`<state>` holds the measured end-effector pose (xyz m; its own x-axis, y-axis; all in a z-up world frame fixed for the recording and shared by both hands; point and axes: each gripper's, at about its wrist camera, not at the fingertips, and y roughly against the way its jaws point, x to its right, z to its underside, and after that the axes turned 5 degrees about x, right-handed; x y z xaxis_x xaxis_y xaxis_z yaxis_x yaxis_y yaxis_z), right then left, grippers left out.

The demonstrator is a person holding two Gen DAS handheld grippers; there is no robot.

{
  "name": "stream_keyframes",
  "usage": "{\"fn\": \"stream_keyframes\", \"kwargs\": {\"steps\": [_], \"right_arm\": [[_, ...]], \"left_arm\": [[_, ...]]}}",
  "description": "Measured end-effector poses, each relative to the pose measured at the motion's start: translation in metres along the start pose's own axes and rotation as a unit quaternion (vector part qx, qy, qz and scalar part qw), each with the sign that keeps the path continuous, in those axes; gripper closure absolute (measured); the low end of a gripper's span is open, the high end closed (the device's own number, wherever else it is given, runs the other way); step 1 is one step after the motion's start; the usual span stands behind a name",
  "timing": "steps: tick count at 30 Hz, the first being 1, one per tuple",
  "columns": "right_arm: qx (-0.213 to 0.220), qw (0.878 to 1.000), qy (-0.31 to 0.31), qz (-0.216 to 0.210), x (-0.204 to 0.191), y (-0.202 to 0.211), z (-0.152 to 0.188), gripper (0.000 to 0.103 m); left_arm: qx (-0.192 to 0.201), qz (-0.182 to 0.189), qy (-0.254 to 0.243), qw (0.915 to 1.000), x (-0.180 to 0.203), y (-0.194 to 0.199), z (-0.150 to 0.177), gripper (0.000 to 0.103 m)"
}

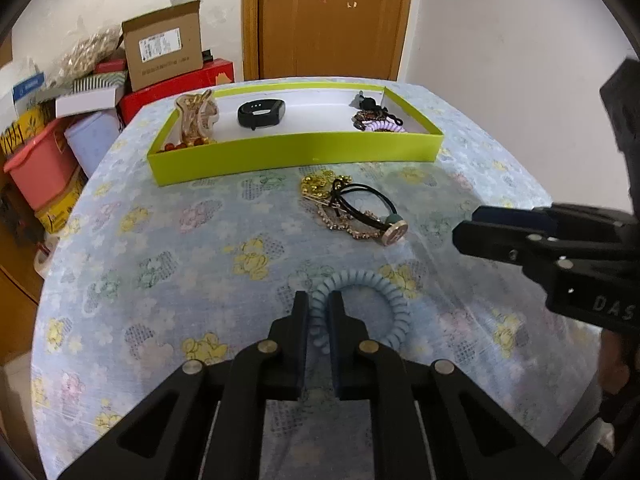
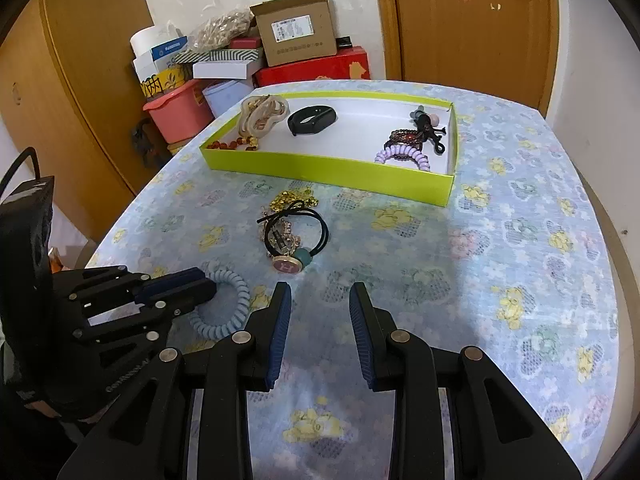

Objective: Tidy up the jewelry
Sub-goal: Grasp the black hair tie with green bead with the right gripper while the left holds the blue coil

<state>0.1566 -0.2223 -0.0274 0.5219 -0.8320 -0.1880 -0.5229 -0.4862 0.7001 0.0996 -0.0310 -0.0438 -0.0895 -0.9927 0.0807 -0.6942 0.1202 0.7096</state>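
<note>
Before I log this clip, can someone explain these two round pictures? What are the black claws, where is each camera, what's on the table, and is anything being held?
There is no robot here. A person holds a pair of black tongs in each hand, and each pair carries a wide-angle camera looking along its two fingers. One picture looks out from the left tongs, the other from the right tongs.

On the flowered tablecloth stands a green tray already holding a hair claw, a black wristband and a purple coil hair tie. In front of it lies a small pile: a black hair elastic over gold chains.

The left tongs are closed on a blue coil hair tie. The right tongs are open, holding nothing.
</note>
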Motion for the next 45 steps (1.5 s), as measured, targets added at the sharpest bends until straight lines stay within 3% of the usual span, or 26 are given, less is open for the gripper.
{"fn": "stream_keyframes", "kwargs": {"steps": [10,15,24,27,45], "right_arm": [[-0.013,1.000,0.011,-0.025,-0.007,-0.021,-0.005,0.072],[-0.019,0.999,0.012,-0.033,-0.012,-0.035,-0.009,0.064],[-0.022,0.999,0.036,-0.022,-0.022,-0.051,-0.015,0.064],[-0.020,0.999,0.048,-0.010,-0.026,-0.051,-0.014,0.077],[0.034,0.998,0.043,0.008,-0.025,0.017,-0.003,0.077]], "left_arm": [[0.006,-0.004,0.026,0.9996,-0.017,0.005,0.002,0.094],[0.009,-0.009,0.041,0.9991,-0.029,0.009,0.003,0.094],[0.010,-0.007,0.053,0.9985,-0.039,0.009,0.005,0.094],[0.011,-0.007,0.054,0.9985,-0.039,0.010,0.005,0.094],[0.028,-0.005,0.048,0.9984,-0.027,0.037,0.004,0.094]]}}
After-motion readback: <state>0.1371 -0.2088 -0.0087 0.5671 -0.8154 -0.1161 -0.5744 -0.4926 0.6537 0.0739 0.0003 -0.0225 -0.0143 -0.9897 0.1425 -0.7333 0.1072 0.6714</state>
